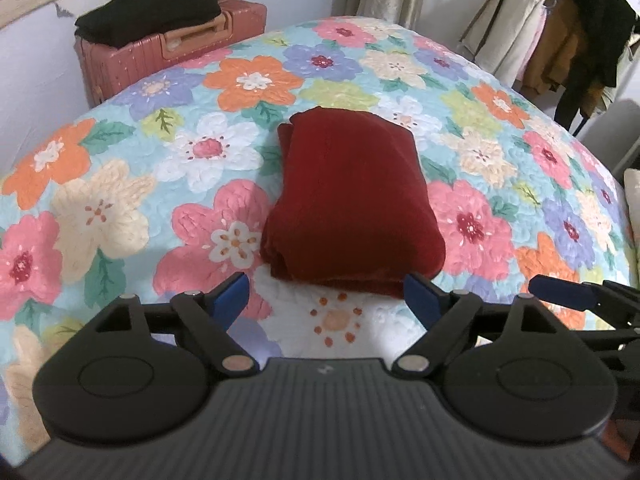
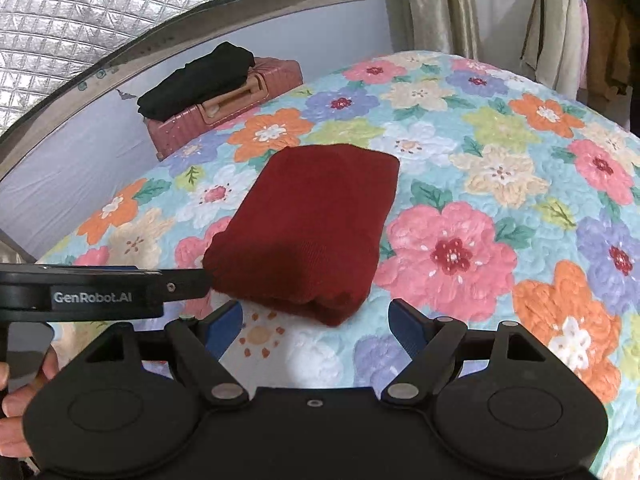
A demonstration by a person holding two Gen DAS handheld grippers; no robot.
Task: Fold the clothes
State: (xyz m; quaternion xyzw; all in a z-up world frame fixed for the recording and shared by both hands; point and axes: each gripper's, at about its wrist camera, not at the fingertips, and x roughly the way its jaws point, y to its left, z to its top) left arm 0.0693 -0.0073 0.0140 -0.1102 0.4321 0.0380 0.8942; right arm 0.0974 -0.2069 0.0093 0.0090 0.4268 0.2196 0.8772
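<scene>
Dark red knit garment lies folded into a compact bundle on the floral quilted bed, fold apparently done.
Left gripper and right gripper just short of its near edge, fingers spread, empty; next likely lift onto the black folded clothes on the pink suitcase beyond it.

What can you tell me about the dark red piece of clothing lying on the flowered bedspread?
The dark red garment is folded into a compact, roughly rectangular bundle with rounded edges and stacked layers showing at its near end. The fabric looks soft and finely ribbed, like knitwear. It lies flat near the middle of the floral quilt, resting only on that. Both grippers, left gripper and right gripper, are open just short of its near edge, not touching it.
</scene>
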